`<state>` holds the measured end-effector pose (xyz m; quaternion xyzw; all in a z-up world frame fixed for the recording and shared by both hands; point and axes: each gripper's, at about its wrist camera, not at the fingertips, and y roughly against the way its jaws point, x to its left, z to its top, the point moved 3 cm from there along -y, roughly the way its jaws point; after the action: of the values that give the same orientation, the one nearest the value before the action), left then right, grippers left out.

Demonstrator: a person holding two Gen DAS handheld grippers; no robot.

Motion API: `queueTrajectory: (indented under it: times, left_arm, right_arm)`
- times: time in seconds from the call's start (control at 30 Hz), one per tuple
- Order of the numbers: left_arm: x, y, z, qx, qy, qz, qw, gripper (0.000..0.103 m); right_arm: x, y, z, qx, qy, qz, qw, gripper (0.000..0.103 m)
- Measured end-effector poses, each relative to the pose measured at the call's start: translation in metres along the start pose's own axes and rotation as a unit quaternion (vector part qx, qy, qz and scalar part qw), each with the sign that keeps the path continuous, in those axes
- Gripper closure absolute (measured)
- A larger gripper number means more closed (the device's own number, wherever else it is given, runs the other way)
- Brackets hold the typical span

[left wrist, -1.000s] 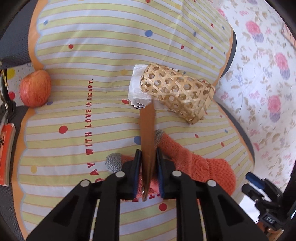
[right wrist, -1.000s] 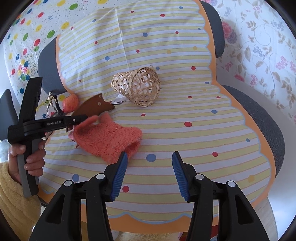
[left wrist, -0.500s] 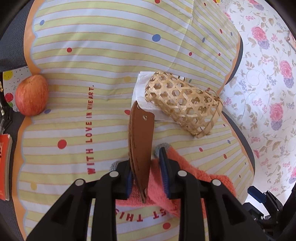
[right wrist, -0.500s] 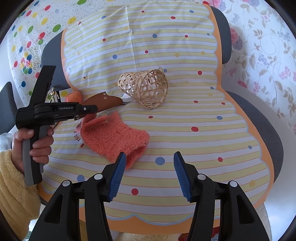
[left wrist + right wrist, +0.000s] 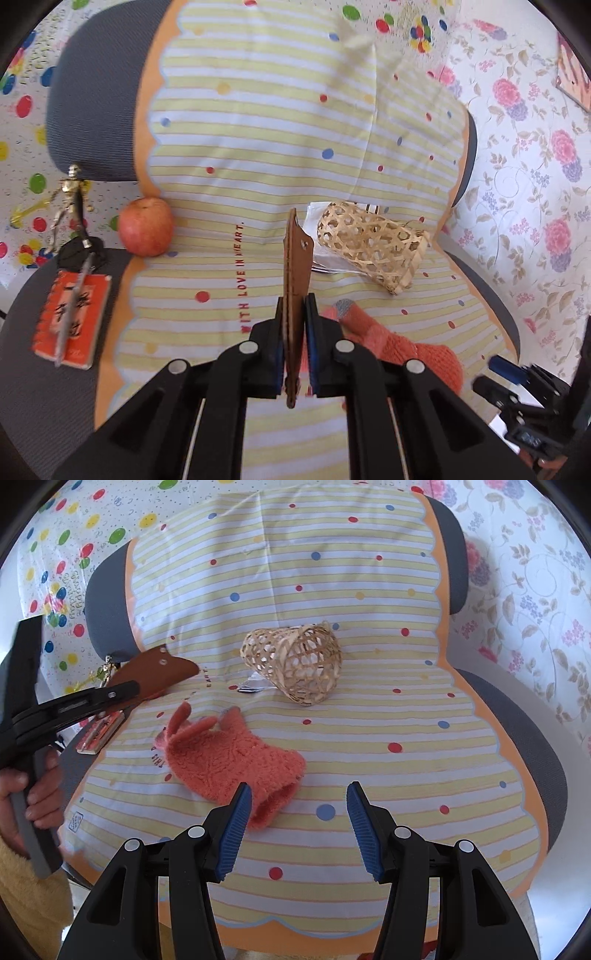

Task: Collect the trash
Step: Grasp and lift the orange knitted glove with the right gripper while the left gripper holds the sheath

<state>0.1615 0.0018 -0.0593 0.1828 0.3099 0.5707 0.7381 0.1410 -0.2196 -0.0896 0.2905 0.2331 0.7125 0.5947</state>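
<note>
My left gripper (image 5: 293,308) has its jaws closing on a flat brown leather piece (image 5: 295,258), which stands on edge between the pads and is held above the striped cloth. In the right wrist view the left gripper (image 5: 125,694) carries that leather piece (image 5: 155,670) at the left, with a hand on its handle. A woven bamboo basket (image 5: 369,245) lies on its side over a white paper wrapper (image 5: 314,218). An orange knit glove (image 5: 229,760) lies just ahead of my right gripper (image 5: 297,794), which is open with nothing between its fingers.
The yellow striped, dotted cloth (image 5: 369,590) covers a grey chair. An apple (image 5: 146,230), a red packet (image 5: 70,325) and a small metal figurine (image 5: 70,199) sit at the chair's left edge. Floral fabric (image 5: 535,184) hangs on the right.
My left gripper has risen and drawn back from the basket with the leather piece; its jaws loosened halfway through and have tightened on it again. The right gripper stayed still.
</note>
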Motion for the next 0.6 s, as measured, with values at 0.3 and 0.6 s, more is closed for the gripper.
queueTrajectory:
  times: [0.3, 0.6]
  left_arm:
    - [-0.020, 0.024, -0.028, 0.007, -0.030, -0.006, 0.9995, 0.096]
    - [-0.027, 0.029, -0.038, 0.013, -0.040, 0.002, 0.9991, 0.096]
  right_arm:
    - [0.007, -0.053, 0.003, 0.027, -0.022, 0.015, 0.999, 0.048]
    - [0.007, -0.013, 0.010, -0.040, -0.031, 0.034, 0.998, 0.095]
